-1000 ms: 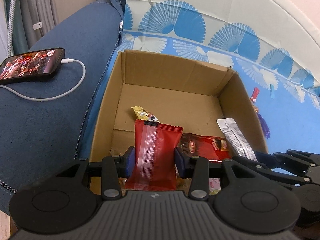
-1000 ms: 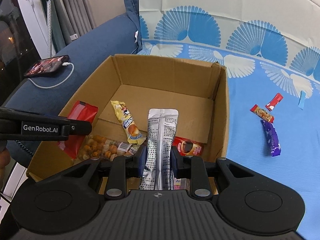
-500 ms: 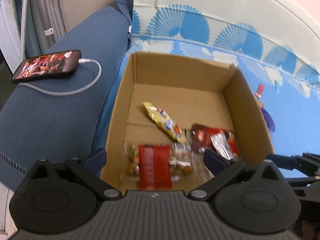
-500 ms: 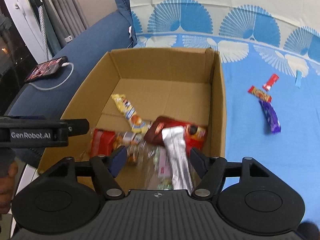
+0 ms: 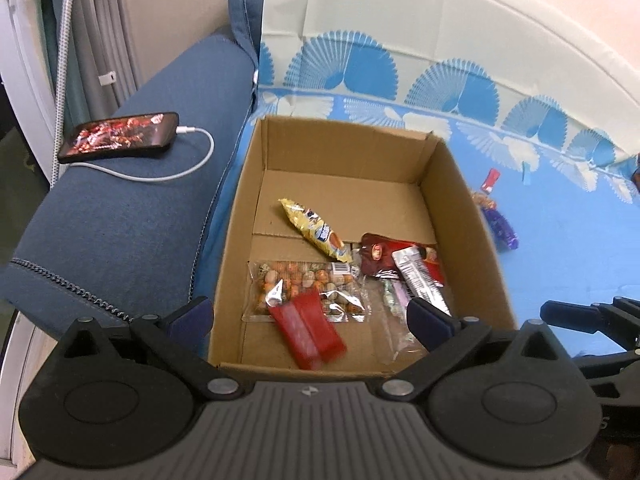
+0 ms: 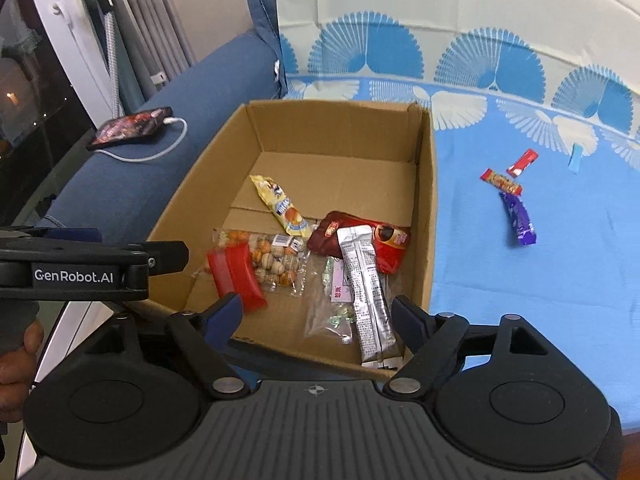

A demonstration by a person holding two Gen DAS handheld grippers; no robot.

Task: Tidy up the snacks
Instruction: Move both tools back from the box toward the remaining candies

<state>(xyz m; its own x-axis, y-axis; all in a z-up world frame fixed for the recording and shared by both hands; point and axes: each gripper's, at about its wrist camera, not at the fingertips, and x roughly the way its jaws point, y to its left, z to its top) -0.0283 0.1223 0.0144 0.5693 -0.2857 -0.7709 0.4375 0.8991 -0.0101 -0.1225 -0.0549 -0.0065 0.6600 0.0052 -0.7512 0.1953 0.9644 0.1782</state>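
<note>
An open cardboard box (image 5: 460,216) (image 6: 424,216) stands on the blue bed sheet. Inside lie a red packet (image 5: 306,330) (image 6: 236,270), a silver packet (image 5: 420,276) (image 6: 366,292), a yellow packet (image 5: 316,230) (image 6: 282,206), a clear bag of nuts (image 5: 304,284) (image 6: 260,258) and a dark red packet (image 5: 380,256) (image 6: 360,238). My left gripper (image 5: 308,316) is open and empty above the box's near edge. My right gripper (image 6: 318,312) is open and empty above the near edge too. Loose snacks lie on the sheet: a purple bar (image 6: 518,220) (image 5: 500,226), a red-orange bar (image 6: 502,182) and a small red packet (image 6: 522,162).
A phone (image 5: 116,136) (image 6: 130,126) on a white charging cable (image 5: 168,174) lies on the blue sofa arm left of the box. A small blue wrapper (image 6: 575,158) lies far right on the sheet. Curtains and a window stand at the far left.
Both grippers opened and pulled back up. The red packet dropped from the left and the silver packet from the right; both now lie in the box.
</note>
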